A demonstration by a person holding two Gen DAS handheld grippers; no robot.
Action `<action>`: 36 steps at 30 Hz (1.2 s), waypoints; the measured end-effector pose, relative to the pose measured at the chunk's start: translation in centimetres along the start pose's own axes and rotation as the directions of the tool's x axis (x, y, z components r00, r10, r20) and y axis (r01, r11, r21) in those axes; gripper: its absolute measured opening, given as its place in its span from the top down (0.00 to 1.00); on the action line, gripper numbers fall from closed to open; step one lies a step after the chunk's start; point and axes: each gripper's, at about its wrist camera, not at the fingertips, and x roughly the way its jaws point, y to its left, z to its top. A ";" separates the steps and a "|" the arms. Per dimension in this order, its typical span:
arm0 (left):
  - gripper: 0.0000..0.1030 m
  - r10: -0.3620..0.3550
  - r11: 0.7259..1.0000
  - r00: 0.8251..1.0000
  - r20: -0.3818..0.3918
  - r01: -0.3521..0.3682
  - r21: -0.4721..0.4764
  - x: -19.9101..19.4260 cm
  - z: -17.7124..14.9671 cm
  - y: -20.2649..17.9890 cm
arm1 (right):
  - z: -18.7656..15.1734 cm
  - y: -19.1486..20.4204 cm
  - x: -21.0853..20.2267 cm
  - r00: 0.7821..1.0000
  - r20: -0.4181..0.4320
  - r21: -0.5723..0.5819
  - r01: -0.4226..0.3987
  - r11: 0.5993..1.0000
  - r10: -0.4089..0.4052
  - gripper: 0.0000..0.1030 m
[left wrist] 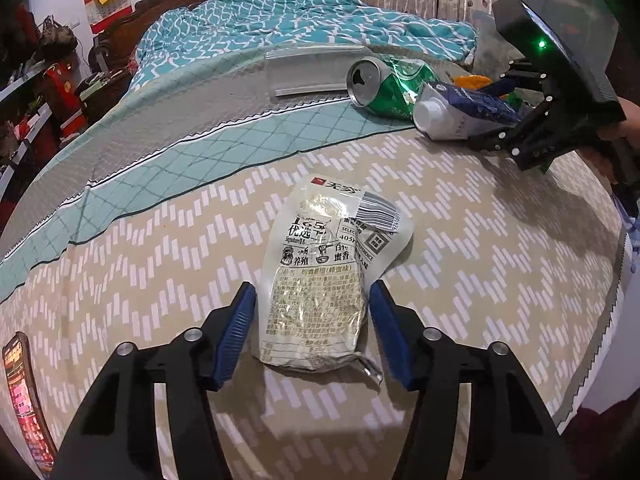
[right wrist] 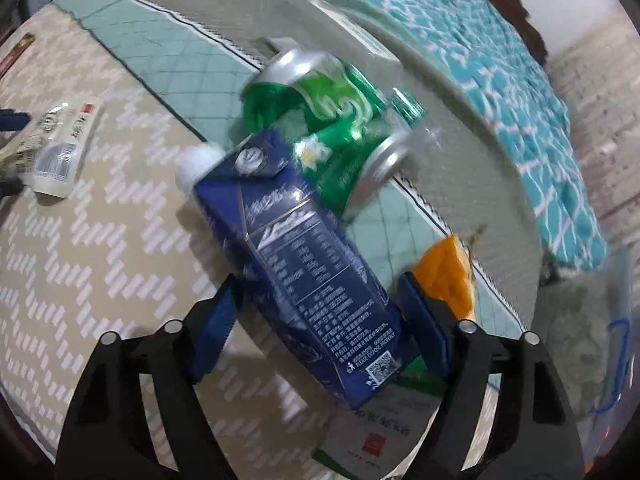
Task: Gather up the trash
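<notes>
Left claw open, the snack wrapper lying between its fingers, not pinched. Right claw open, straddling the blue carton; green can just beyond it (touching, it seems). Nothing looks collected yet; all three remain on the bed.

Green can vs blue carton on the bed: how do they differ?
The green can is crushed metal with an open top; the blue carton is a boxy pack with a white cap. The can lies free, while the carton sits between the right gripper's open fingers. Both lie on their sides, side by side.
</notes>
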 end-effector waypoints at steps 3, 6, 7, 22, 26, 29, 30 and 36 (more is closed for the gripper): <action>0.48 -0.020 1.000 1.000 0.001 0.020 -0.003 -0.2 -0.1 0.2 | -1.0 0.2 -2.4 0.987 0.035 0.113 -0.161 0.981 0.158 0.45; 0.44 -0.068 0.997 0.998 -0.002 0.068 -0.042 -0.2 0.0 0.9 | -2.5 1.7 -4.0 0.963 0.058 0.199 -0.269 0.942 0.262 0.48; 0.43 -0.082 0.995 0.997 -0.004 0.082 -0.060 -0.2 0.1 1.2 | -2.9 2.4 -4.2 0.958 0.068 0.206 -0.287 0.936 0.279 0.48; 0.52 -0.008 1.000 1.000 0.001 0.008 -0.030 -0.1 0.3 0.4 | -7.1 5.1 -3.1 0.925 0.332 0.447 -0.326 0.833 0.185 0.36; 0.54 -0.084 0.992 0.996 0.001 0.084 -0.089 -0.7 0.7 1.4 | -7.9 5.0 -4.3 0.870 0.443 0.492 -0.437 0.753 0.216 0.46; 0.54 -0.193 0.972 0.981 0.026 0.194 -0.130 -1.7 1.5 1.6 | -10.0 4.2 -6.3 0.820 0.531 0.524 -0.516 0.678 0.214 0.48; 0.54 -0.226 0.965 0.973 0.037 0.229 -0.132 -2.0 1.9 1.3 | -10.5 3.9 -6.7 0.809 0.551 0.533 -0.530 0.660 0.205 0.48; 0.54 -0.390 0.919 0.920 0.035 0.391 -0.055 -2.2 5.4 -3.3 | -16.0 2.2 -8.6 0.771 0.619 0.610 -0.592 0.527 0.150 0.48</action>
